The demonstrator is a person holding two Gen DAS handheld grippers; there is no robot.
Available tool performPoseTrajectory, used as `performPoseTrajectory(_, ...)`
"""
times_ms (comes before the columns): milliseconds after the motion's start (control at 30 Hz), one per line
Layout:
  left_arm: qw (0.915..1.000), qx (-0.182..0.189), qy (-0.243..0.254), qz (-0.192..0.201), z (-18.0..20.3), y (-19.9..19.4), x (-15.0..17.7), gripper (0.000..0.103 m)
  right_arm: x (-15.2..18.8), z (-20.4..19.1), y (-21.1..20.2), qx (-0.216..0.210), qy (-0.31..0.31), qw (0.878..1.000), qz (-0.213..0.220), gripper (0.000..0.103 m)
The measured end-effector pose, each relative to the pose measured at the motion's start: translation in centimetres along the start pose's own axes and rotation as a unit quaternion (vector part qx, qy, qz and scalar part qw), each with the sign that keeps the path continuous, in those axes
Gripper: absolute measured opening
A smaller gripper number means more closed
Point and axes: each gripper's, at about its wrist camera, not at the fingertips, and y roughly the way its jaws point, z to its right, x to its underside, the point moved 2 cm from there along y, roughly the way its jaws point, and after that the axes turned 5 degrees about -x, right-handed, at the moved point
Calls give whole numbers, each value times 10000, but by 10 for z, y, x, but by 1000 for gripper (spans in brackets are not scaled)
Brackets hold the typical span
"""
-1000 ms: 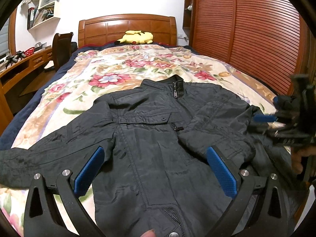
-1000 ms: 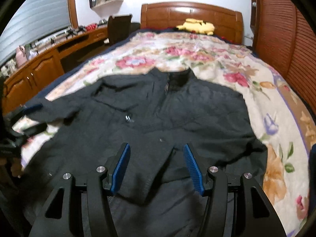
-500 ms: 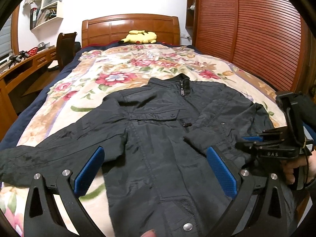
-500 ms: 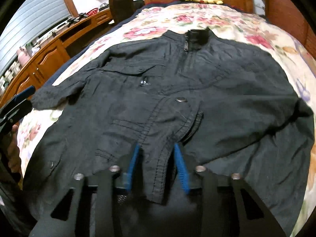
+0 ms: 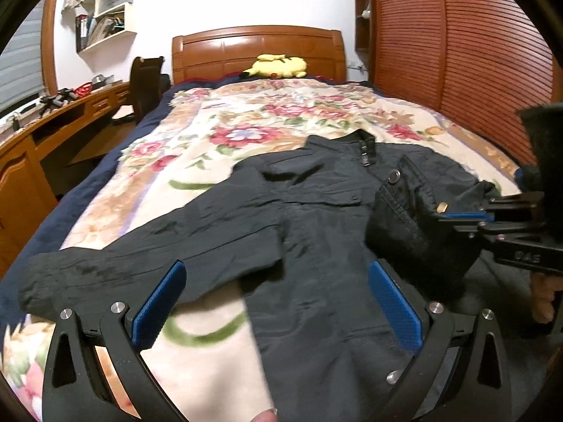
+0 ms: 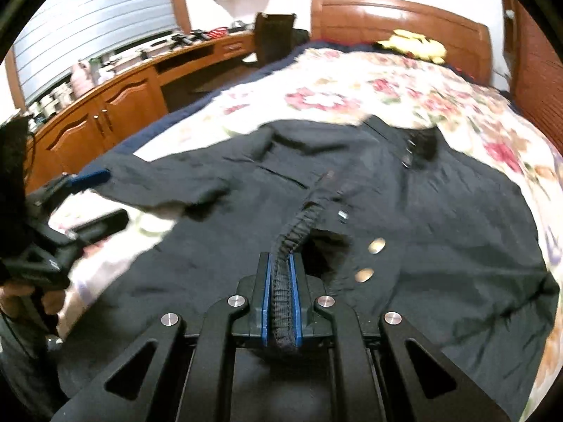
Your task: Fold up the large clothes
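The right tool [image 6: 281,302], spread apart a second ago, is now clenched on the jacket's [image 5: 316,232] ribbed cuff [image 6: 295,232], carrying that sleeve inward over the chest. The left tool [image 5: 278,302] hangs released above the jacket on the bed [image 5: 225,133]; the first fold is underway.

jacket hem [image 5: 369,379] cut off, bedspread [image 6: 369,81] blurred

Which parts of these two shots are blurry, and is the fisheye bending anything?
Left wrist view: the jacket hem and nearby bedspread smear with motion; the slatted wardrobe bows strongly. Right wrist view: the left gripper and yellow plush are blurred; the clamped hem at the right gripper stays sharp.
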Motion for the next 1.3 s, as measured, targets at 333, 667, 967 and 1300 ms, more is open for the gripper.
performPoseTrajectory(333, 9996, -71, -249, -96, -27, 1, 9, 103, 0, -17, 23, -58, -433, 9990, 3, 24)
performPoseTrajectory(667, 9995, 229, -176, -118, -13, 0, 11, 103, 2, 20, 2, 561, -232, 9977, 296, 45)
performPoseTrajectory(967, 9954, 901, 249, -229, 36, 0, 19, 103, 40, 120, 47, 1565, 285, 9872, -98, 45)
performPoseTrajectory(1300, 9796, 1684, 778, -776, 89, 6, 38, 67, 67, 193, 76, 1963, 714, 9775, -294, 45)
